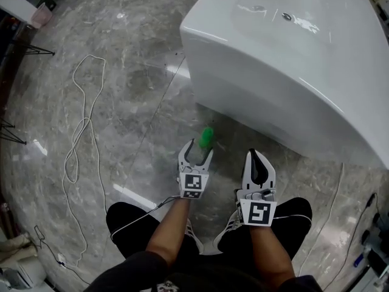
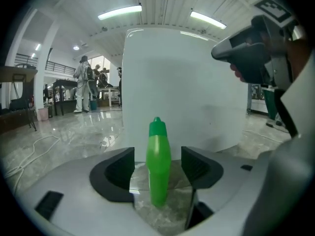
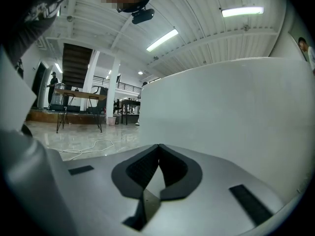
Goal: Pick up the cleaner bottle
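Observation:
A green cleaner bottle [image 1: 207,137] stands upright on the grey marble floor, close to the foot of the white bathtub [image 1: 292,72]. My left gripper [image 1: 196,154] is open just short of it, jaws spread wide. In the left gripper view the bottle [image 2: 159,163] rises in the gap between the two black pads [image 2: 118,173], with space on both sides and no contact. My right gripper [image 1: 259,160] is to the right of the bottle, its jaws shut with nothing between them [image 3: 158,168]. It also shows at the upper right of the left gripper view.
The bathtub wall fills the space ahead of both grippers. A white cable [image 1: 82,132] loops over the floor to the left. My knees and shoes [image 1: 197,236] are below the grippers. More cables and tools [image 1: 364,236] lie at the right edge.

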### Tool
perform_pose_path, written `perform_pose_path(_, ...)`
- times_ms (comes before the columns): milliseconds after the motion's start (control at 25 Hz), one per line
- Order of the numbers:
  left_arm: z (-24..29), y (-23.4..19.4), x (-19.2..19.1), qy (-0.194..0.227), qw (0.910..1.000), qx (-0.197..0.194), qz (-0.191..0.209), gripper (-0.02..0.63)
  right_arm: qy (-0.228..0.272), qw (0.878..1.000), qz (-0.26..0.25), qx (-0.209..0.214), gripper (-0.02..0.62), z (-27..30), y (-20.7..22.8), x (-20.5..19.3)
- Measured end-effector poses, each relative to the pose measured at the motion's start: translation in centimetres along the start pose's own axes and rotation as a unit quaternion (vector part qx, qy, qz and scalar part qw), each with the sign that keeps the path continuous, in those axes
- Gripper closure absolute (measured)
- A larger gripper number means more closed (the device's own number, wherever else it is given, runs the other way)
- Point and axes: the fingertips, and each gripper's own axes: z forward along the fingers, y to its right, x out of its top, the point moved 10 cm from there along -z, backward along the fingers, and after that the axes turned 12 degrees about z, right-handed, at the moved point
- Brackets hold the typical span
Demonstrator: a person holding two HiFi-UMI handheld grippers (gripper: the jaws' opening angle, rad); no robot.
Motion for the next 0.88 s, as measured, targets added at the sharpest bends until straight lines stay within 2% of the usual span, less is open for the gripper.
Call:
perform_pose_path(240,3.1,0.2,-2.4,-0.02,0.9998,-0.004,-0.008,0.322,-0.008,1.0,0.0,0.0,0.578,-1.3,-0.5,-0.9)
perform_pose_path(400,4.8,0.7,-3.8,-0.048,0.9986,-0.02,0.009,0.322,0.0,1.0,0.009,-0.001,0.578,-1.9,-0.6,-0.7)
perform_pose_path(880,8.0,0.6,-4.0,-0.039,0.9992,0.012,-0.002,0.324,-0.001,1.0,-0.006,-0.009,0.578,-4.1,0.3,-1.1)
